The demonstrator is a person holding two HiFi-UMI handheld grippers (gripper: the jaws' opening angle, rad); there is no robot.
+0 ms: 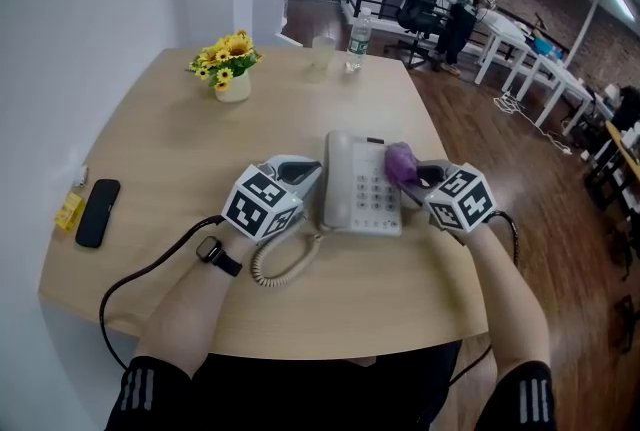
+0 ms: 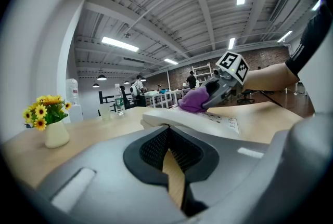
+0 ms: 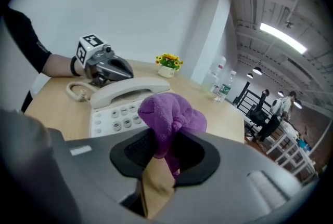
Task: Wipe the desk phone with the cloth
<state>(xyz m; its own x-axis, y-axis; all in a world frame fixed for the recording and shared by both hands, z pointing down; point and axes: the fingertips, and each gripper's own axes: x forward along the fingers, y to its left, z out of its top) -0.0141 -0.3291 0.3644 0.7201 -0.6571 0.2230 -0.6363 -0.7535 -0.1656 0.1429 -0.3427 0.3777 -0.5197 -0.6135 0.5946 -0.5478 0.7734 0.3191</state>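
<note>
A white desk phone [image 1: 360, 187] lies mid-table with its handset [image 3: 127, 91] on the cradle at its left side and the keypad [image 3: 115, 115] beside it. My right gripper [image 1: 420, 175] is shut on a bunched purple cloth [image 1: 401, 162], which rests on the phone's upper right, over the keypad's far end. In the right gripper view the cloth [image 3: 169, 114] bulges out between the jaws of the right gripper [image 3: 164, 147]. My left gripper [image 1: 303, 173] sits shut and empty against the phone's left edge, beside the handset; its own view looks across the phone [image 2: 208, 121] at the cloth [image 2: 193, 99].
The coiled handset cord [image 1: 281, 264] loops toward the table's front edge. A pot of yellow flowers [image 1: 232, 69] stands far left, a cup [image 1: 320, 54] and water bottle [image 1: 358, 37] at the far edge. A black device [image 1: 97, 212] and yellow item [image 1: 70, 209] lie at the left edge.
</note>
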